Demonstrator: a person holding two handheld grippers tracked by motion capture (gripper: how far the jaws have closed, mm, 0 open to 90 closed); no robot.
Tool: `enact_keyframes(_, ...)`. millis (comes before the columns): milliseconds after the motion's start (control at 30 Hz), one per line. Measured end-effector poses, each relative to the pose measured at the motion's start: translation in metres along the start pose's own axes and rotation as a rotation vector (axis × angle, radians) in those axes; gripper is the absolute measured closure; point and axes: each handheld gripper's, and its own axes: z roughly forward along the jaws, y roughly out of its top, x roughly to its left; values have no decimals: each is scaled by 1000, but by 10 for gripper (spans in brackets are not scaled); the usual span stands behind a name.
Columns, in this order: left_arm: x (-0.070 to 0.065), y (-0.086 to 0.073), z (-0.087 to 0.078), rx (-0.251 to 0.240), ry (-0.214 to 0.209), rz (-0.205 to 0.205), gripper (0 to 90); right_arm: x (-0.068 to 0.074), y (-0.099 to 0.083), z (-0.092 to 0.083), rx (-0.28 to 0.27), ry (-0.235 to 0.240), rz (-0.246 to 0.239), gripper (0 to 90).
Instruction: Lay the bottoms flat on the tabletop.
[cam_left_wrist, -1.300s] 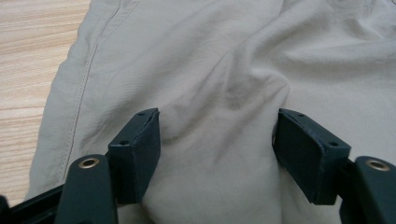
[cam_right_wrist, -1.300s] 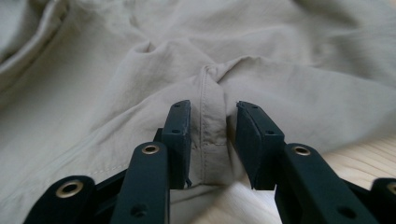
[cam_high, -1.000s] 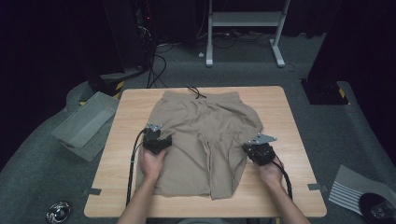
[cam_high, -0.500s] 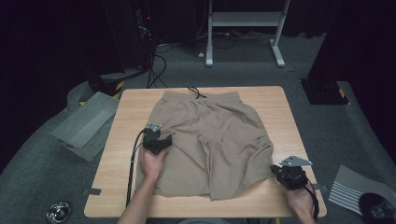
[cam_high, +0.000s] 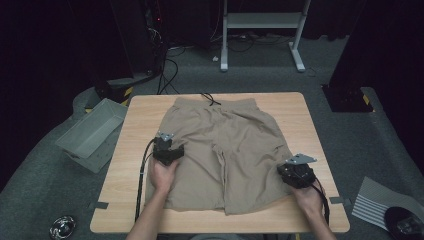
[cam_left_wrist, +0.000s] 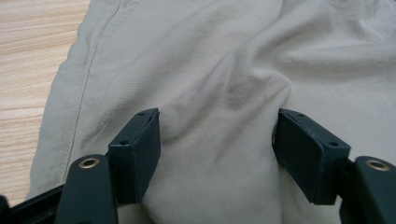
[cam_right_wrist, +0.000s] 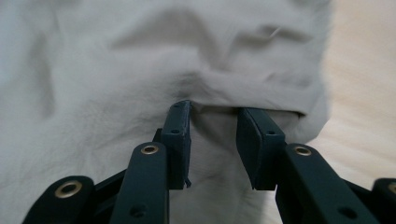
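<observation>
High view: 1 shorts (cam_high: 225, 145) on 1 table (cam_high: 305, 115) | 2 grippers | L (cam_high: 169, 150) fingers spread | R (cam_high: 294, 175) fingers part-closed, straddling a fold

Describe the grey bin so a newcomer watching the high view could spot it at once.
Start at the wooden table with the beige shorts spread on it, then look off its left edge to the floor. The grey bin sits there tilted, an open rectangular tray, paler than the dark carpet around it.

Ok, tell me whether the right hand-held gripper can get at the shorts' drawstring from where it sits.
Probably not without moving: the right hand-held gripper sits at the shorts' near hem, the drawstring at the far waistband. Nothing blocks the way.
</observation>
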Motion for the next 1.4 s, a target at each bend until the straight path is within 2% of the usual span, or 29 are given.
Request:
enact_keyframes(33, 0, 0, 0, 1, -1, -1, 317, 0, -1, 5, 19, 16, 5, 656)
enact_keyframes(67, 0, 0, 0, 1, -1, -1, 317, 0, -2, 5, 4, 29, 12, 662)
enact_keyframes(133, 0, 0, 0, 0, 0, -1, 317, -2, -2, 5, 9, 53, 19, 740)
enact_keyframes(200, 0, 0, 0, 1, 1, 2, 317, -1, -4, 1, 20, 69, -6, 871)
enact_keyframes(233, 0, 0, 0, 0, -1, -1, 317, 0, -5, -1, 31, 60, -26, 895)
enact_keyframes(333, 0, 0, 0, 1, -2, 0, 317, -3, -12, -9, 48, 61, -39, 899)
enact_keyframes(467, 0, 0, 0, 4, -2, 3, 317, -9, -14, -9, 40, 84, -11, 900)
enact_keyframes(600, 0, 0, 0, 1, -2, 0, 317, 0, 3, 2, 12, 109, -37, 900)
enact_keyframes(700, 0, 0, 0, 1, -1, 1, 317, 5, 18, 0, -30, 123, -56, 898)
enact_keyframes(767, 0, 0, 0, 1, 0, 2, 317, 7, 26, -8, -83, 121, -56, 859)
enact_keyframes(867, 0, 0, 0, 1, -1, 1, 317, 6, 30, -9, -111, 76, -33, 702)
enact_keyframes(933, 0, 0, 0, 1, -1, 2, 317, 1, 31, 1, -70, 66, -9, 654)
enact_keyframes(1033, 0, -1, -1, 4, -7, 7, 317, -7, 23, 20, 34, 58, 25, 649)
enact_keyframes(1067, -1, -1, -2, 0, -10, 7, 318, -8, 18, 22, 29, 60, 34, 662)
enact_keyframes(1133, -2, -3, -4, -2, -20, 25, 322, -10, 9, 15, 16, 65, 55, 675)
enact_keyframes(1267, -2, -9, -11, 2, -72, 55, 325, -10, -12, -3, 12, 71, 48, 664)
enact_keyframes(1333, 0, -14, -19, 24, -97, 78, 324, -11, -17, -10, 34, 77, 43, 646)
enact_keyframes(1400, 3, -17, -28, 69, -113, 99, 325, -9, -16, -11, 44, 78, 23, 618)
